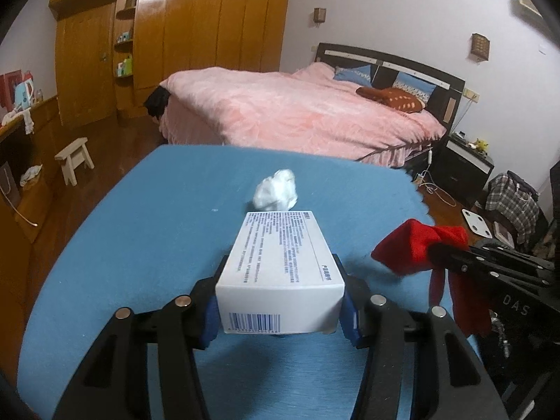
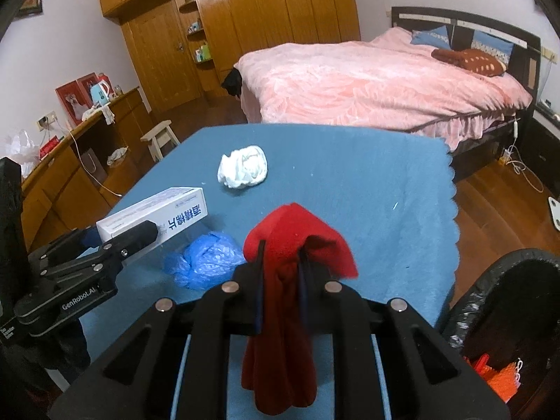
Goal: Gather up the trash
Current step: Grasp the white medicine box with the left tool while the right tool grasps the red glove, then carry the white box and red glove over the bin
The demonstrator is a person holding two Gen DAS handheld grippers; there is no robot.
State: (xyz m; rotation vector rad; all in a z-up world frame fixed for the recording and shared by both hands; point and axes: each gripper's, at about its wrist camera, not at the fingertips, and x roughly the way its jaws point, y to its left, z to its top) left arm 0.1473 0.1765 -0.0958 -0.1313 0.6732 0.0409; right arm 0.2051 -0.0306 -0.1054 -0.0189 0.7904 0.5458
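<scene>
Room: a bedroom with a bed (image 1: 308, 112) under a pink cover, a long wooden wardrobe (image 1: 168, 35) on the far wall and a dark wooden floor.
Surface: a surface (image 1: 140, 231) with a blue cloth on it stands in front of the bed; the cloth has a wavy edge on the right side.
Left hand-held gripper (image 1: 280, 273): its jaws stand about half apart and they are closed on a white carton box (image 1: 280, 255); the blue pads press on the two long sides of the box.
White carton box: it is held above the surface and points away from the camera; printed text is on top and a barcode is on the near end.
Right hand-held gripper (image 2: 280, 266): its jaws are almost together and they pinch a red cloth (image 2: 290, 280).
Red cloth: one part folds over the fingertips and the rest hangs down between the fingers, off the surface.
Blue plastic piece (image 2: 204, 260): crumpled, it lies on the surface between the two hand-held grippers, below the box in the right wrist view.
White crumpled paper (image 2: 243, 171): it lies on the surface farther away, apart from both hand-held grippers, toward the bed.
Trash bin (image 2: 490, 290): a bin with a black bag stands by the right edge of the surface; something orange is inside.
Stool (image 1: 74, 159): a small pale one stands on the floor at the left.
</scene>
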